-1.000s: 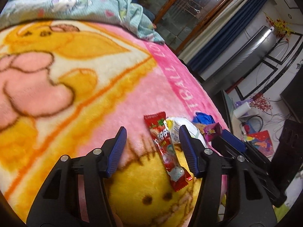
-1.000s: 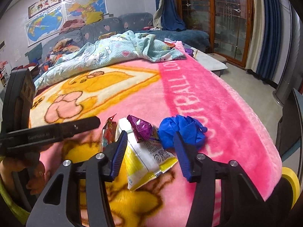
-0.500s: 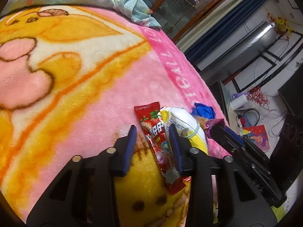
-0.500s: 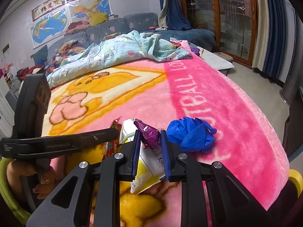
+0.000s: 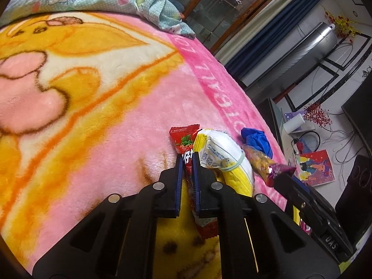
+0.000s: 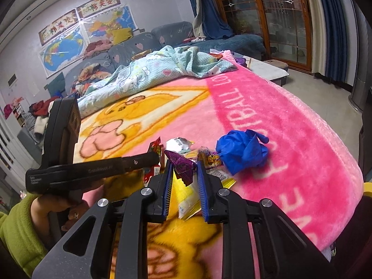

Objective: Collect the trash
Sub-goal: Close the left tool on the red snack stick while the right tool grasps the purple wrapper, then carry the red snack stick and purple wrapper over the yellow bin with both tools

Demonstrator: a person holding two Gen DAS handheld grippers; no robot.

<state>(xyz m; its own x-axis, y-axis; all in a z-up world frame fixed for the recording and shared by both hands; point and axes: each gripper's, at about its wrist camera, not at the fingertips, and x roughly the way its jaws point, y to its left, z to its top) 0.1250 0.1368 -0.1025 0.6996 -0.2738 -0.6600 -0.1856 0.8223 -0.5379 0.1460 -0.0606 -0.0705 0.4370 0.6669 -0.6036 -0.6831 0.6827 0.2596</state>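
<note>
Plush pink fleece blanket (image 5: 144,107) with a yellow and cream cartoon print covers the bed; every piece of trash lies near its near right corner. Left gripper (image 5: 186,160): jaws have just been closing and now pinch a long, glossy red strawberry-print snack wrapper (image 5: 183,139) at mid-length, blue pads flat against its sides. The wrapper's long axis runs along the fingers, its crimped far end pointing away up the blanket, its near end trailing back under the jaws. Touching it on the right lies a puffy white and yellow plastic snack bag (image 5: 223,158), then a crinkled gold-printed wrapper (image 5: 257,159), then a crumpled blue glove-like wad (image 5: 255,139), soft and rubbery, nearest the blanket's edge. Right gripper (image 6: 183,165): jaws narrow, gripping a crumpled purple foil wrapper (image 6: 180,162), which stands up pointed between the pads above the white and yellow bag. The left wrist view alone shows the red wrapper's full length and the floor clutter beyond the blanket. The right wrist view alone shows the person's hand (image 6: 59,205) in a green fleece sleeve (image 6: 18,230), a rumpled pale-green printed quilt (image 6: 158,69) at the blanket's far end, and maps (image 6: 65,46) on the wall.
</note>
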